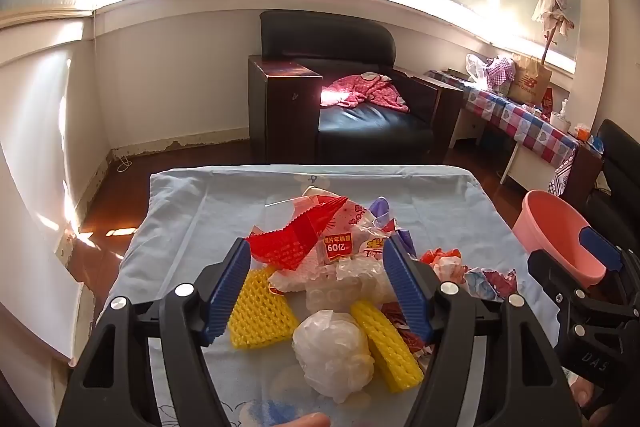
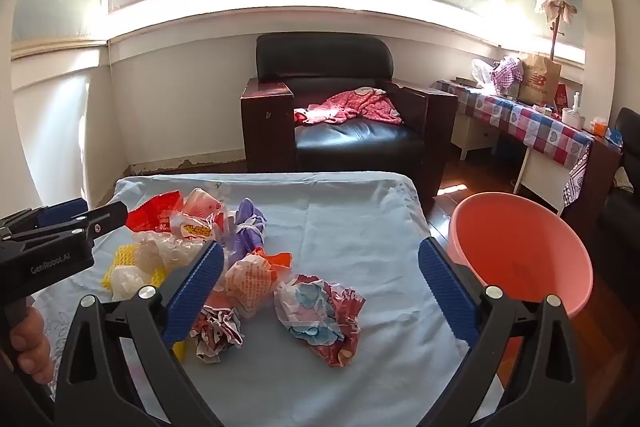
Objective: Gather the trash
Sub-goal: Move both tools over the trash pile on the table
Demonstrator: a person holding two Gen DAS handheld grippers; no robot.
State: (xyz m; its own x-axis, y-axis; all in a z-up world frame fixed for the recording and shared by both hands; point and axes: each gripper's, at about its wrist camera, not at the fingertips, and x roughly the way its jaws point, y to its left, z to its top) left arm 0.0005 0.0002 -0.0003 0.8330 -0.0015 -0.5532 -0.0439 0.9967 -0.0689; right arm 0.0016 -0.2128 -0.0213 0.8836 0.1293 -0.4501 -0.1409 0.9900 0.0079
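On the blue cloth point(image 2: 352, 223) my left tongs point(image 1: 316, 283) and right tongs point(image 2: 320, 291) both gape wide and hold nothing, the trash pile point(image 1: 336, 291) sits just ahead between them, and I think I must next pinch one piece for the pink bucket point(image 2: 520, 247) on my right.

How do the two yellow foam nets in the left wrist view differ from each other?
The left yellow foam net lies broad and fairly flat; the right yellow foam net shows as a narrower strip running diagonally. The left one's far edge tucks under the clear wrappers; the right one's side is overlapped by the crumpled white plastic ball. Both share the same bright yellow mesh texture and rest on the blue cloth, ungripped.
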